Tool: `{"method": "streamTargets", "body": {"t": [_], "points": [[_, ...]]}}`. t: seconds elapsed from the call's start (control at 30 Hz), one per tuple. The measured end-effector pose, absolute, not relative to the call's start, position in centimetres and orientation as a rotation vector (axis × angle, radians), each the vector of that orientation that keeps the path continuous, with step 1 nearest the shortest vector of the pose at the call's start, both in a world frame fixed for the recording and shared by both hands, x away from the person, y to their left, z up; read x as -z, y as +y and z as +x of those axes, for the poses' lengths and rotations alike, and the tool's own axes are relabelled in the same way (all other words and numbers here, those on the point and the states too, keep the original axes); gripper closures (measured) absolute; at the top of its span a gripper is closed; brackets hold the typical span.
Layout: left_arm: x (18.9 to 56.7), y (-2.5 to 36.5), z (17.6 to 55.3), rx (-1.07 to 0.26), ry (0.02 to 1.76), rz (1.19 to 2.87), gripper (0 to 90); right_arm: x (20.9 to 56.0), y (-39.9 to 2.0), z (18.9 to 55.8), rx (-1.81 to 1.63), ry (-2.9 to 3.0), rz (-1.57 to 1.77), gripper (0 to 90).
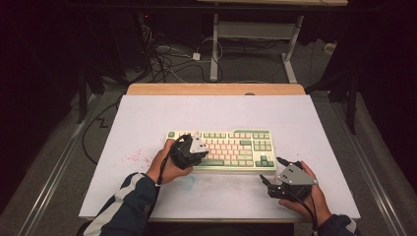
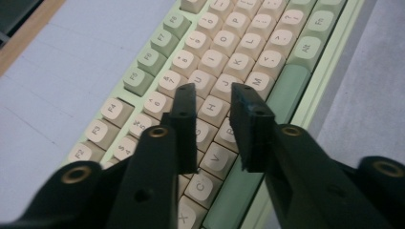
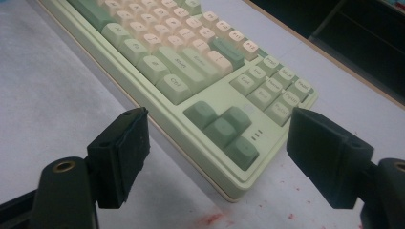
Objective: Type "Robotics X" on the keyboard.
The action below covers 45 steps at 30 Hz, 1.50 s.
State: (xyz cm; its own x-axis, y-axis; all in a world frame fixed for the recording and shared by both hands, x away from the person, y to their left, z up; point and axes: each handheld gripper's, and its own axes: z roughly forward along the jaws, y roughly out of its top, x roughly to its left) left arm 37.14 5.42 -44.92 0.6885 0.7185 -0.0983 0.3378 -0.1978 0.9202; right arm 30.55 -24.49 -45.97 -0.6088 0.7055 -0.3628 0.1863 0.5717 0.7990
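Left claw (image 2: 213, 98) parted narrowly over cream-and-green mechanical keyboard (image 1: 231, 147), nothing gripped, right claw (image 3: 217, 157) wide open beside its corner, white surface (image 1: 147, 118).

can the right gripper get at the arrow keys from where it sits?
Probably yes. The right gripper has its jaws wide open, apart from the keyboard, facing the arrow keys at the near corner. Bare mat lies between; the left gripper works the letter keys, away from there.

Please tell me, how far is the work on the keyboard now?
Done: I cannot tell; the keyboard shows every visible keycap seated. In hand: the left gripper hovers over the letter keys, jaws slightly apart, with nothing between them. The right gripper waits open beside the arrow keys. Left: any gripping or pressing of a key, probably.
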Motion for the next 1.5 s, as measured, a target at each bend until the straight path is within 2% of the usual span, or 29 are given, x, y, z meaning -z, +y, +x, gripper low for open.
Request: {"method": "streamTargets", "body": {"t": [0.23,0.37,0.5,0.97,1.2,1.5], "points": [[44.4,6.3,36.5,-0.502,0.812,1.732,37.4,45.9,-24.6,30.6,-0.970,2.114,0.712,23.2],[44.2,6.8,36.1,-0.511,0.807,1.697,27.0,45.9,-24.5,30.6,-0.969,2.112,0.711,23.2],[44.1,7.5,35.7,-0.530,0.806,1.669,21.3,45.9,-24.5,30.6,-0.967,2.114,0.716,23.0],[45.0,12.7,33.9,-0.652,0.848,1.621,19.9,45.4,-24.5,30.8,-0.973,2.101,0.726,24.2],[46.0,14.7,33.0,-0.668,0.901,1.620,19.8,44.6,-24.1,31.5,-1.008,2.130,0.724,39.5],[47.4,16.4,31.6,-0.655,0.963,1.641,19.8,43.8,-21.9,33.6,-1.013,2.241,0.714,77.9]]}}
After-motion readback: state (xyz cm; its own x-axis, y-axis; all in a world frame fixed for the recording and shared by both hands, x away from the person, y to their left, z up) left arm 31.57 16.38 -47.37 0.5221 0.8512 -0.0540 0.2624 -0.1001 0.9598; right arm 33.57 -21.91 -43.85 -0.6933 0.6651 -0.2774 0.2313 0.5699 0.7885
